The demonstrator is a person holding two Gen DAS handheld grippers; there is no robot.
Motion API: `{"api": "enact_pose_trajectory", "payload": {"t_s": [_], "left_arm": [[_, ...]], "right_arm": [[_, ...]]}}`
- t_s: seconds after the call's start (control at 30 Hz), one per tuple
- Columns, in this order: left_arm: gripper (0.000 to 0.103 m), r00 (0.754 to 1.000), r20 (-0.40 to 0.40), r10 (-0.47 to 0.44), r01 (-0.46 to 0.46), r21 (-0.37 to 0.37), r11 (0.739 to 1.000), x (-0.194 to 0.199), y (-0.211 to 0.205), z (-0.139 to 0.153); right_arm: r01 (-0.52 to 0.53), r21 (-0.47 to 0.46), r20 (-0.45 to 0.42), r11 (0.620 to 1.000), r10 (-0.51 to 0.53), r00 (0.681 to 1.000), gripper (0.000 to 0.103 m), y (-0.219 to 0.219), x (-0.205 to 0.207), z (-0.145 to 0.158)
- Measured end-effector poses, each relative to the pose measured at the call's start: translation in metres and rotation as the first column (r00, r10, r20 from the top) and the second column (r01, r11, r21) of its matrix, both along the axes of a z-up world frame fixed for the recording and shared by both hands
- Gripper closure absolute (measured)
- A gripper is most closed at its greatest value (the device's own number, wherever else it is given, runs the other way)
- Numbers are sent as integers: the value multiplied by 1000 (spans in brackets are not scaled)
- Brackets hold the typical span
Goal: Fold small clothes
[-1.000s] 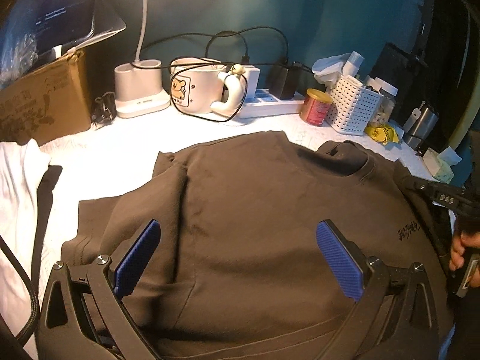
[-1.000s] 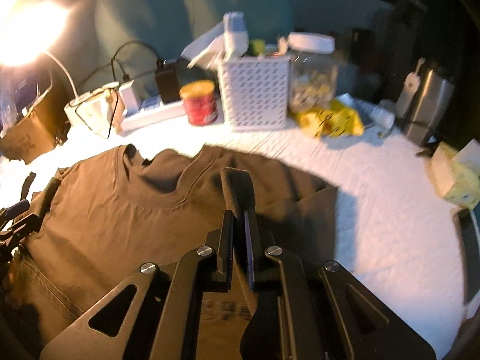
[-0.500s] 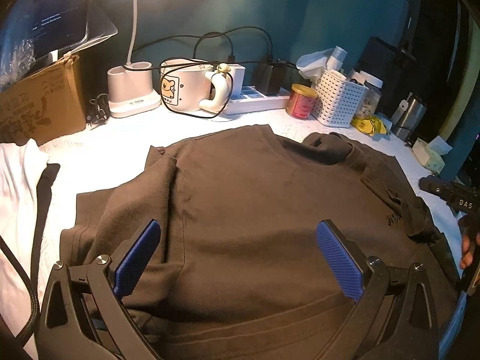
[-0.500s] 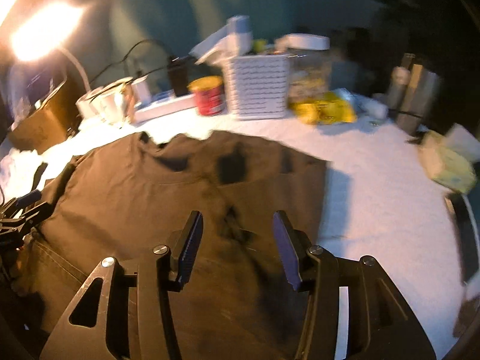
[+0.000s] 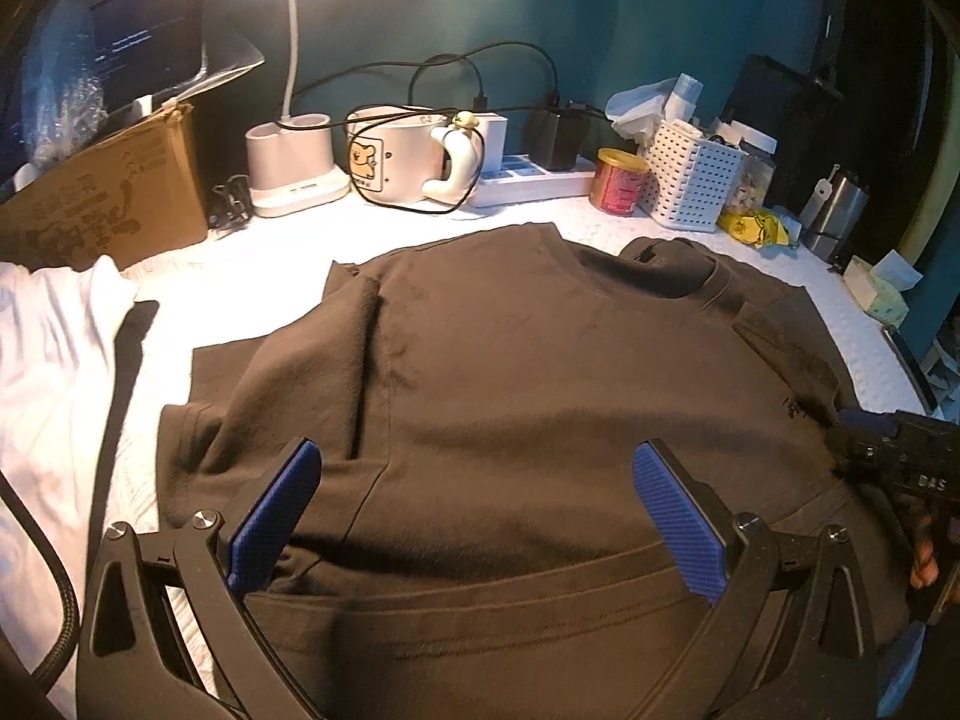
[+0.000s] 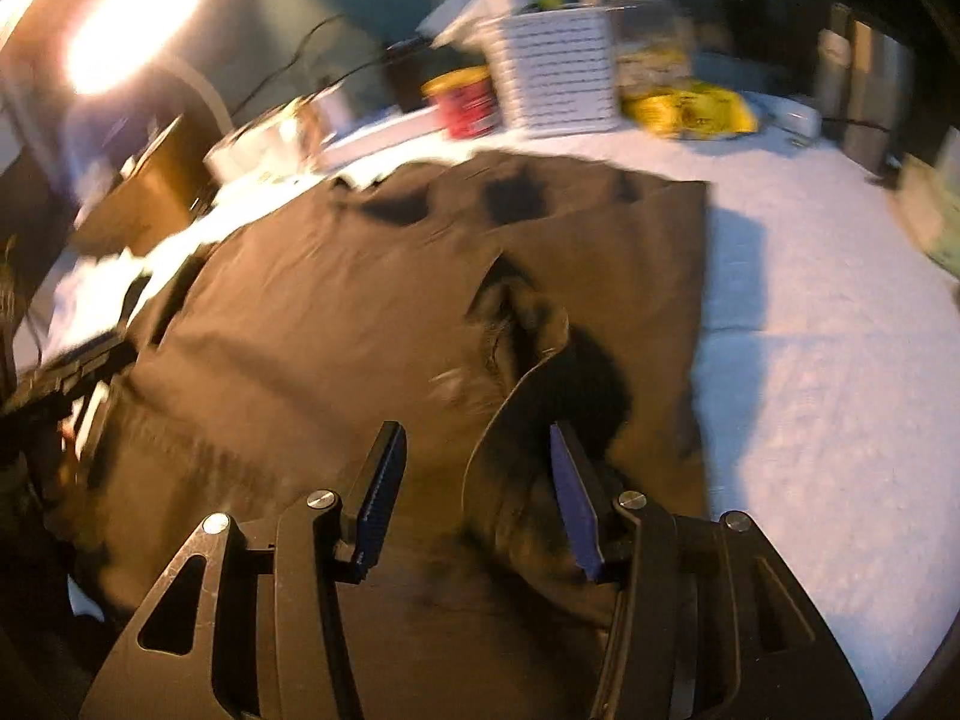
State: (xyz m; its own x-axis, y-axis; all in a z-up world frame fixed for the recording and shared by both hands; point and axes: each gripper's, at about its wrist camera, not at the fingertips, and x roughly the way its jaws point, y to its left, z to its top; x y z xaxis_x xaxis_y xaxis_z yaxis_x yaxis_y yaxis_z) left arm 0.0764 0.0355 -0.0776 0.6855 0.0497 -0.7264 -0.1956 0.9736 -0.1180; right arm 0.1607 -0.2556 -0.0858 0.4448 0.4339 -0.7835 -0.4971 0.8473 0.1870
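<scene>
Brown T-shirt (image 5: 540, 396) lies rumpled, sleeves folded inward; behind it, white basket (image 5: 690, 180) holds tissues; both grippers' fingers apart, empty.

Shirt (image 5: 540, 396) on table (image 5: 852, 324), before mug (image 5: 396, 162)

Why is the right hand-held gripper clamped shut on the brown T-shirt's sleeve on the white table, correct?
Not quite: the right wrist view shows the right hand-held gripper open, jaws apart over the brown T-shirt, pinching nothing. It has just been opening. The shirt lies on the white table.
</scene>
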Motion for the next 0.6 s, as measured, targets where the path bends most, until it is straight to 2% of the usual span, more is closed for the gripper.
{"api": "enact_pose_trajectory", "payload": {"t_s": [0.1, 0.27, 0.53, 0.57, 0.6], "left_arm": [[0, 1000, -11, 12, -12, 16, 1000, -6, 3, -1], [0, 999, -33, 35, -34, 34, 999, -22, 12, -6], [2, 995, -77, 56, -55, 20, 998, -47, 23, -22], [4, 995, -81, 52, -51, 19, 999, -49, 22, -24], [8, 995, -87, 48, -46, 21, 999, -52, 20, -25]], "right_arm": [[-3, 2, 60, 1000, 3, 998, 51, -3, -12, 13], [104, -40, 131, 994, -97, 987, 51, -41, -31, 30], [148, -109, 127, 983, -134, 983, 52, -74, -69, 4], [147, -116, 138, 982, -130, 982, 55, -74, -73, 3], [146, -130, 155, 981, -125, 980, 76, -73, -75, 1]]}}
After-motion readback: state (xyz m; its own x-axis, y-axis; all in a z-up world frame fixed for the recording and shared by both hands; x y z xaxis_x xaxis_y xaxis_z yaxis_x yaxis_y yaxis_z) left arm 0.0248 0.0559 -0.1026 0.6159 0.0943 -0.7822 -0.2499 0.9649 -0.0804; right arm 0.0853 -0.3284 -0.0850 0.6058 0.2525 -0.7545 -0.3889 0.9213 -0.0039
